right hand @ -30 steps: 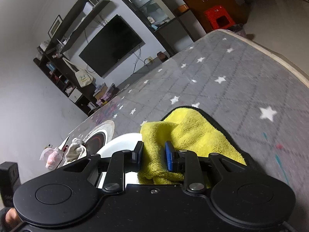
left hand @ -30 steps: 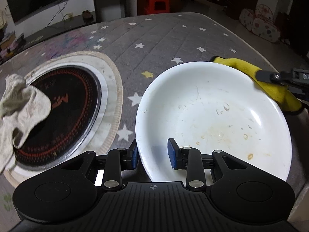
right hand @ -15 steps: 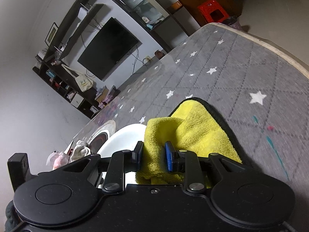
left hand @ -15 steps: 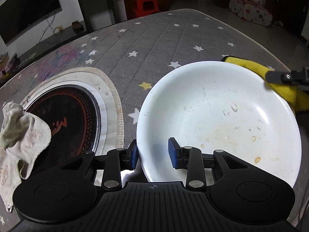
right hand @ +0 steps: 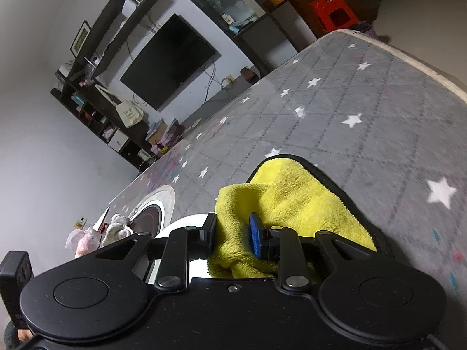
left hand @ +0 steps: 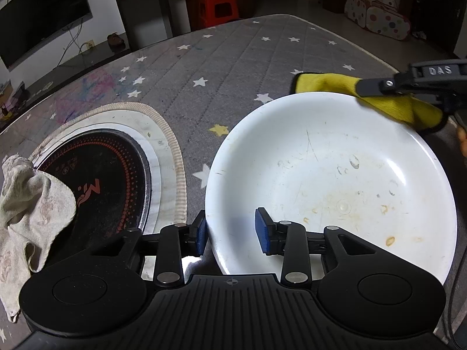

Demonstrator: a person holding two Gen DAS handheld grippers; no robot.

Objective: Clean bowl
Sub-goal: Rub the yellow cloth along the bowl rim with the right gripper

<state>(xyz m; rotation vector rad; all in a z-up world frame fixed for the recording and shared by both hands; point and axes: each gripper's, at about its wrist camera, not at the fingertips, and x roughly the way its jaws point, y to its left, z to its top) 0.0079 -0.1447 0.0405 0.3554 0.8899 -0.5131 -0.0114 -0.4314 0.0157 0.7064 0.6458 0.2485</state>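
Observation:
A white bowl (left hand: 329,175) with yellowish stains inside stands on the grey star-patterned table. My left gripper (left hand: 230,230) straddles its near-left rim, one pad outside and one inside, with a gap to the rim on the inner side. My right gripper (right hand: 232,233) is shut on a yellow cloth (right hand: 289,204) and holds it at the bowl's far right rim, where it shows in the left wrist view (left hand: 388,99). A sliver of the bowl (right hand: 186,221) shows in the right wrist view.
A black round cooktop (left hand: 96,186) set in a pale ring lies left of the bowl. A dirty beige rag (left hand: 26,210) lies on its left side. The table's far edge (left hand: 292,17) curves behind, with a red stool (left hand: 219,5) beyond.
The left gripper's view has swung left and back, so the bowl sits further right in it. The right gripper with the yellow cloth has risen over the bowl's far right rim.

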